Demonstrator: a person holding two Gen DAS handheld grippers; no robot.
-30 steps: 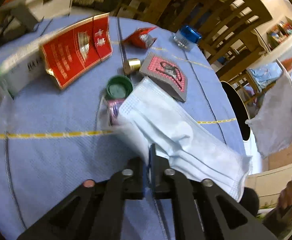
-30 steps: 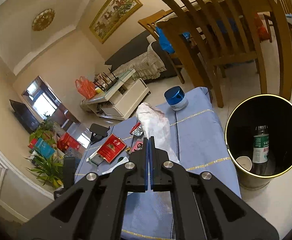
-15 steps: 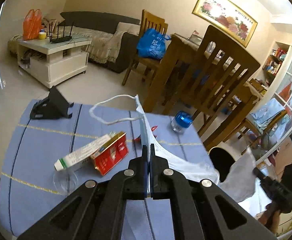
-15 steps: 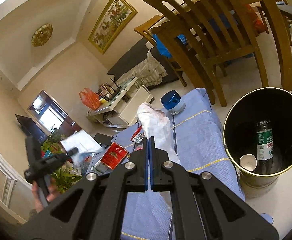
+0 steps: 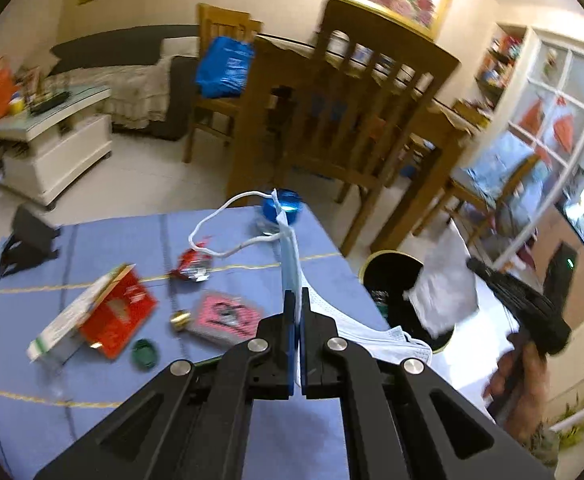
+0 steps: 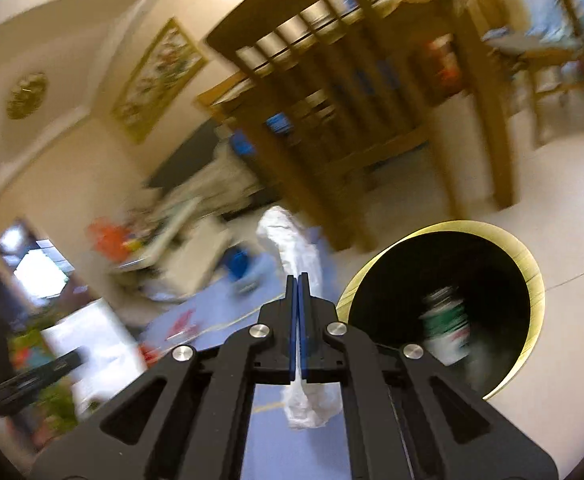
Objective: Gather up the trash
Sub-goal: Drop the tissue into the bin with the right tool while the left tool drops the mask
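The left gripper (image 5: 300, 312) pinches a face mask (image 5: 292, 256) lifted clear of the counter (image 5: 92, 380), and the right gripper (image 6: 298, 292) clamps a crumpled white tissue (image 6: 292, 236) beside the black bin (image 6: 528, 280) at the right of its frame. The mask's loose ear loop (image 5: 212, 232) dangles over a red wrapper (image 5: 190, 266) and could snag it. Released short of the rim, the light tissue may drift to the floor.

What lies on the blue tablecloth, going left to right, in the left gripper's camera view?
Black phone stand → white and green carton → red cigarette box → green bottle cap → small gold cap → pink printed packet → pale blue face mask pinched in the left gripper.
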